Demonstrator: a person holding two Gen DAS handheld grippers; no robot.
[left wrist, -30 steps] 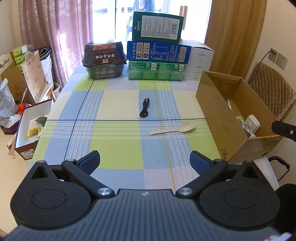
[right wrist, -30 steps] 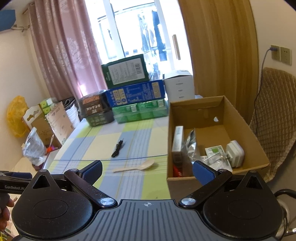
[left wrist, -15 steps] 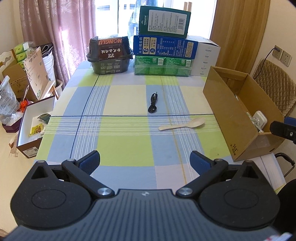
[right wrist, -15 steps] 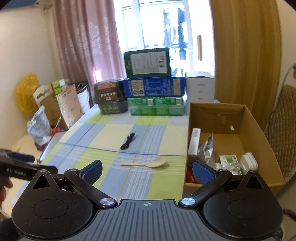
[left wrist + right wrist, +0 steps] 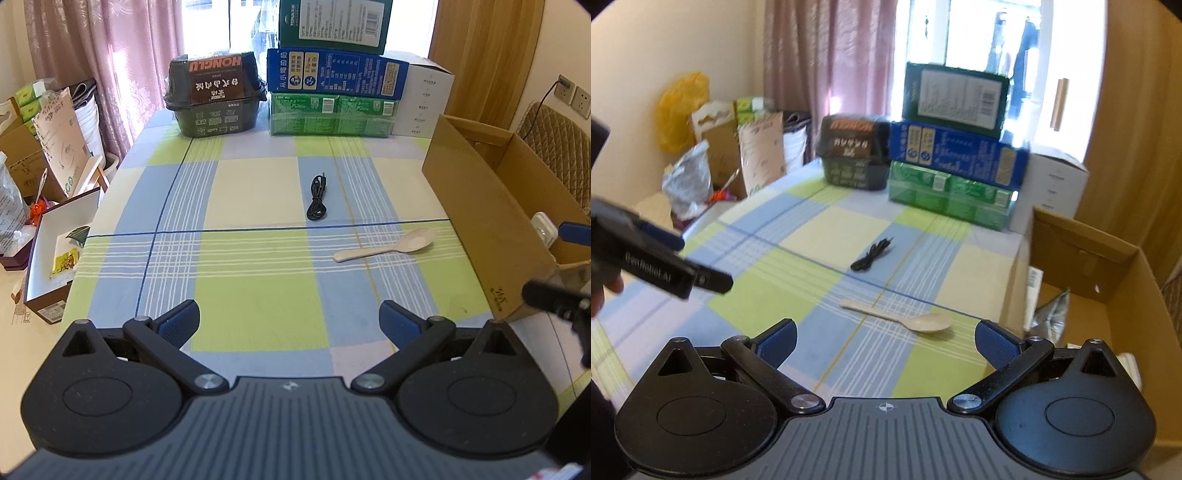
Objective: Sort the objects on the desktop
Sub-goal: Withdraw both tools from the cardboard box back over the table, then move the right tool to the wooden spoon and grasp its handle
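Tongs on both sides are spread wide and empty: left gripper (image 5: 289, 320) hovers over the near edge of the checked blue, green and cream tablecloth (image 5: 258, 302), right gripper (image 5: 885, 341) sits just in front of the pale wooden spoon (image 5: 897, 318). Spoon lies flat on the cloth, bowl toward the open brown cardboard box (image 5: 1115, 295), handle pointing away from it; it is near the box wall but not touching. Coiled black cable (image 5: 317, 199) lies further back toward the middle of the table, apart from the spoon. Box already holds a foil pouch, a white plug-like item and a few small packs, so my read is the sort is mostly done with these two things left. Spoon looks like the step in hand for the right side, since it's closest and lined up. To do it well: come down low, jaws straddling the handle crosswise near its middle rather than the bowl, pads nearly on the cloth before closing. It's thin and flat, so a high close will miss, and a hard scrape may bunch the cloth. Lift level, clear the box rim, release inside above the contents. Keep the left one back to avoid crossing paths; cable suits it next, pinched across the bundle so the loops don't spill.
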